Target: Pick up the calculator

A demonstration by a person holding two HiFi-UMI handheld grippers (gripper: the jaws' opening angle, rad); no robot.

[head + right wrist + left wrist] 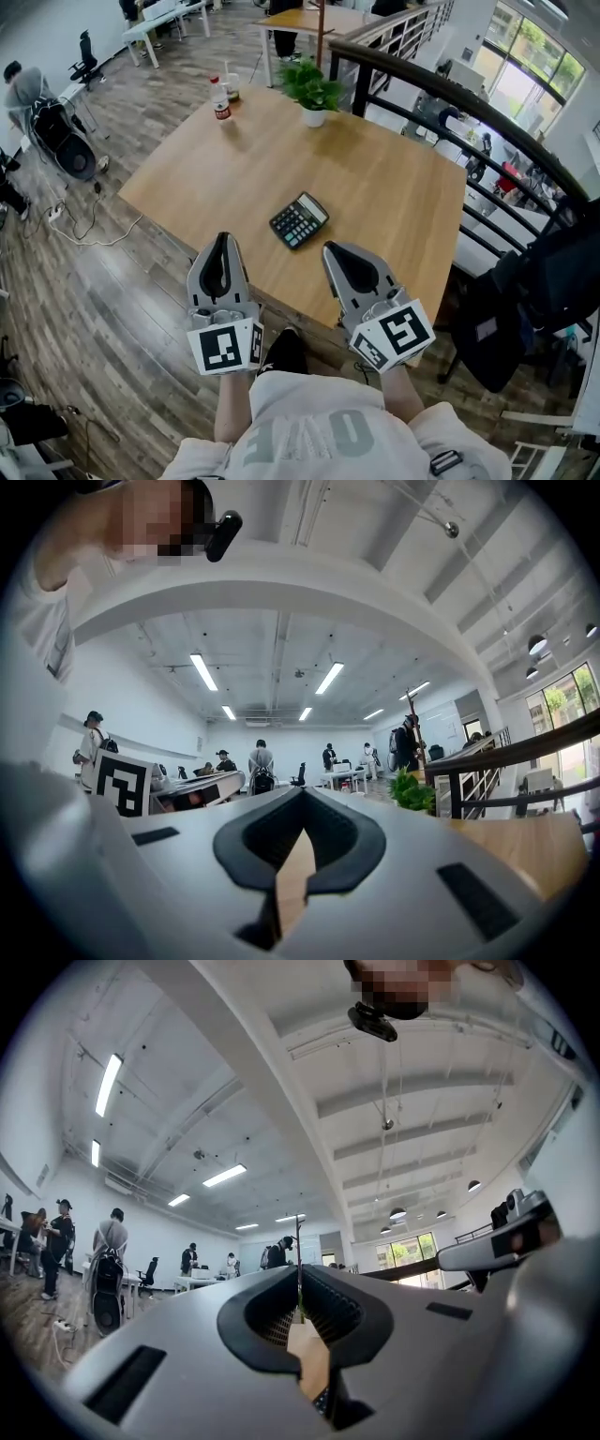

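Note:
A black calculator (299, 221) with a pale green-blue lower edge lies flat and slightly skewed on the wooden table (394, 187), near its front edge. My left gripper (223, 236) hovers over the table's front edge, to the left of and nearer than the calculator, jaws shut and empty. My right gripper (331, 247) sits just right of and nearer than the calculator, also shut with nothing in it. In the left gripper view the left gripper (298, 1279) shows its tips together, with tabletop showing in the gap behind them. The right gripper view likewise shows the right gripper (302, 791) with its tips together.
A potted plant (312, 89), a bottle (220, 99) and a cup (232, 87) stand at the table's far side. A dark stair railing (469, 108) runs along the right, with a black bag (539, 291) beside it. Wooden floor lies to the left.

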